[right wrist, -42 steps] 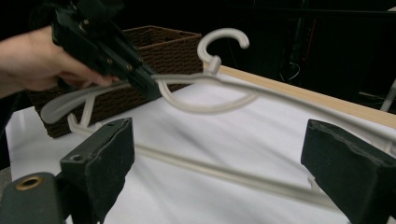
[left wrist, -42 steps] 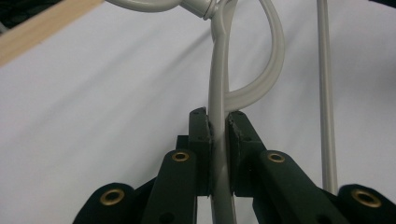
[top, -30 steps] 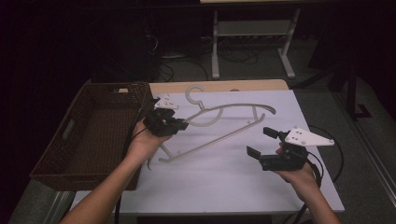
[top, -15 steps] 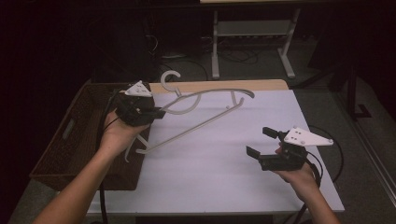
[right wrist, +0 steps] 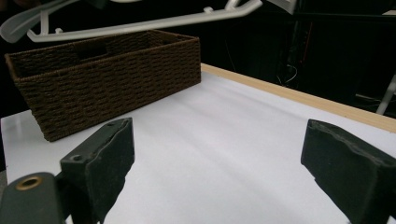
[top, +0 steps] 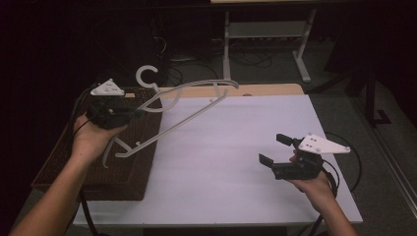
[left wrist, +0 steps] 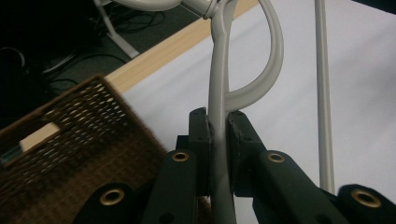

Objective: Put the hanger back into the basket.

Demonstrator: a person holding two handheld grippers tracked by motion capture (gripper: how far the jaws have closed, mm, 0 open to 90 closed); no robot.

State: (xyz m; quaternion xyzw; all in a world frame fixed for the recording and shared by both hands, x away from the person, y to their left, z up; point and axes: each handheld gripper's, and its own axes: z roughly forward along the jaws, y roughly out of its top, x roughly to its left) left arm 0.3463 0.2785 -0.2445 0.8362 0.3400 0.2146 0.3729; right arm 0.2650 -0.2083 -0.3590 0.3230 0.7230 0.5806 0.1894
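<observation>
You hold the white clothes hanger (top: pixel 184 105) in the air with your left gripper (top: pixel 129 112). In the left gripper view the two black jaws press together on one curved shoulder arm of the hanger (left wrist: pixel 219 93), just below the neck of the hook. The hanger is lifted off the table and tilted: its hook (top: pixel 146 76) points up and toward the far edge, one end reaches out over the white table top (top: pixel 221 162) near the far edge, and the other end hangs down above the woven basket (top: pixel 64 169). The straight bottom bar (top: pixel 167 127) runs on a slant above the right rim of the basket.

The brown woven basket stands at the left edge of the table. What I can see of its inside looks dark, and I cannot tell if anything lies there; your left hand (top: pixel 88 140) covers part of it. In the right gripper view the basket (right wrist: pixel 107 79) stands on the table with the hanger (right wrist: pixel 140 23) above it.

Your right gripper (top: pixel 275 150) is near the near right corner of the table, well apart from the hanger. Its jaws stand wide apart with nothing between them.
</observation>
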